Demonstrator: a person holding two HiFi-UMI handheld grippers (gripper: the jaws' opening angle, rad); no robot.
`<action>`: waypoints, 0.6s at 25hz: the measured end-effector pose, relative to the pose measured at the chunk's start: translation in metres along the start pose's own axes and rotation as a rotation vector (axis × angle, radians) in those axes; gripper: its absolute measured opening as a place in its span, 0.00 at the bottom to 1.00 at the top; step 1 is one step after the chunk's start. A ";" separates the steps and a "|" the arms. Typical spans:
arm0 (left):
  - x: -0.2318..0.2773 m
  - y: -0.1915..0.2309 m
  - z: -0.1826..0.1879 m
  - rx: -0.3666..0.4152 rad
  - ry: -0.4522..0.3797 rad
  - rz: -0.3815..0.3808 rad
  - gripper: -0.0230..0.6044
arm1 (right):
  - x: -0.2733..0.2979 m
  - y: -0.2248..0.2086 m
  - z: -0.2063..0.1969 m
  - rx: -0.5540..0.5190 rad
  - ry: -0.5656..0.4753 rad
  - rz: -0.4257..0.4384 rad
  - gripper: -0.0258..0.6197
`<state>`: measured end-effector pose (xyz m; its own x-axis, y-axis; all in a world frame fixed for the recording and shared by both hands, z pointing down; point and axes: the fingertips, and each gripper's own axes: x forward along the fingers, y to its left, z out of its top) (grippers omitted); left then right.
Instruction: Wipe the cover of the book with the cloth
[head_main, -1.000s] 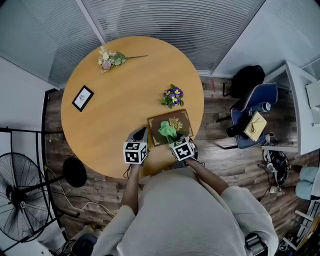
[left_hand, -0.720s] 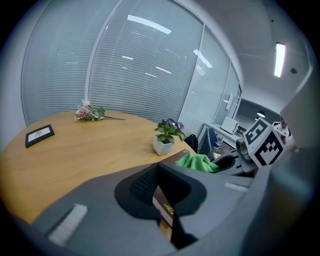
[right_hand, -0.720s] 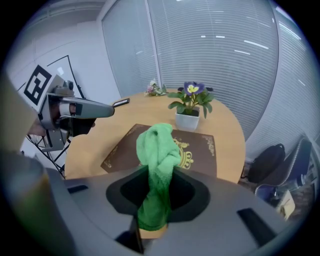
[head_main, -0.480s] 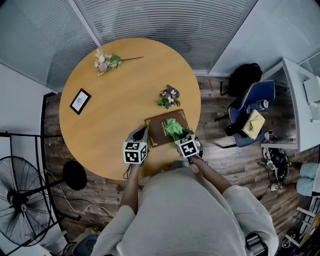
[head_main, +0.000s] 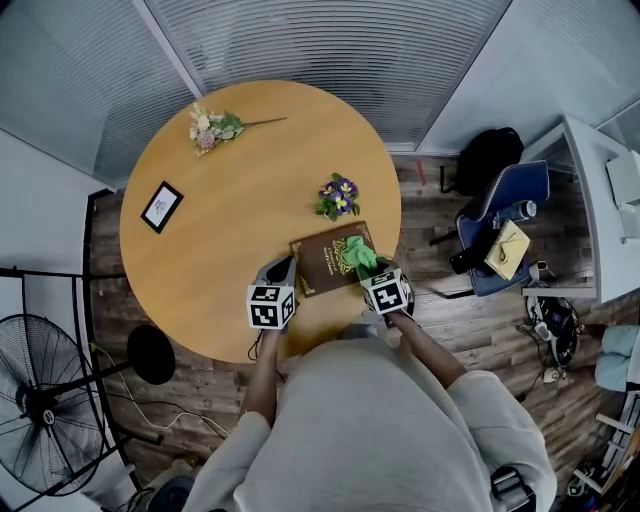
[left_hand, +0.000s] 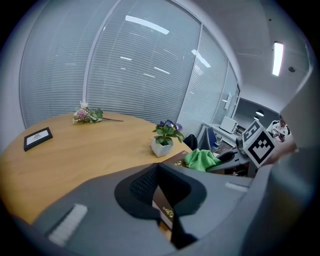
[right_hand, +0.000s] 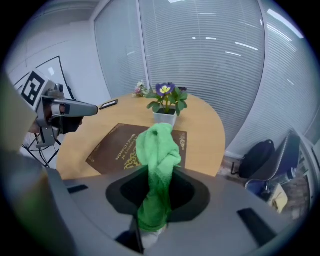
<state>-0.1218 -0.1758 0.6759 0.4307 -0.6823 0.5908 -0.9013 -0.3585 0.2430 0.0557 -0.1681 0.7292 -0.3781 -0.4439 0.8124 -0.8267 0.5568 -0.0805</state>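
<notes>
Right hand-held gripper (right_hand: 152, 225) clamps cloth (right_hand: 159, 150); left hand-held gripper (left_hand: 165, 212) pinches book (right_hand: 117, 147) corner. Press cloth flat ahead; sweep evenly.

Bright green cloth (right_hand: 157, 165) against a dark brown book (head_main: 318, 262), its cover worked in gold ornament and gold lettering. The bench (head_main: 240, 180) is honey-tan wood. The grey left claw (head_main: 286, 263) and right claw (head_main: 368, 272) each carry a cube of black-and-white square markers. The plant (head_main: 338, 196) has purple blooms, green leaves and a white pot. The posy (head_main: 210, 125) is pink and cream, the frame (head_main: 164, 202) black around white. The floor (head_main: 450, 320) is dark brown planks.
</notes>
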 end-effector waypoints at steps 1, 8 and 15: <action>0.000 0.000 0.000 0.000 -0.001 0.000 0.05 | 0.000 -0.002 -0.001 0.002 0.000 -0.005 0.19; -0.001 0.001 0.003 0.004 -0.012 0.004 0.05 | -0.002 -0.016 -0.004 0.014 -0.009 -0.030 0.19; -0.006 0.006 0.008 0.006 -0.027 0.019 0.05 | -0.005 -0.031 -0.003 0.015 -0.024 -0.062 0.19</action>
<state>-0.1291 -0.1790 0.6674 0.4147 -0.7057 0.5745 -0.9091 -0.3491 0.2273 0.0844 -0.1811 0.7293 -0.3357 -0.4939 0.8021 -0.8548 0.5174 -0.0392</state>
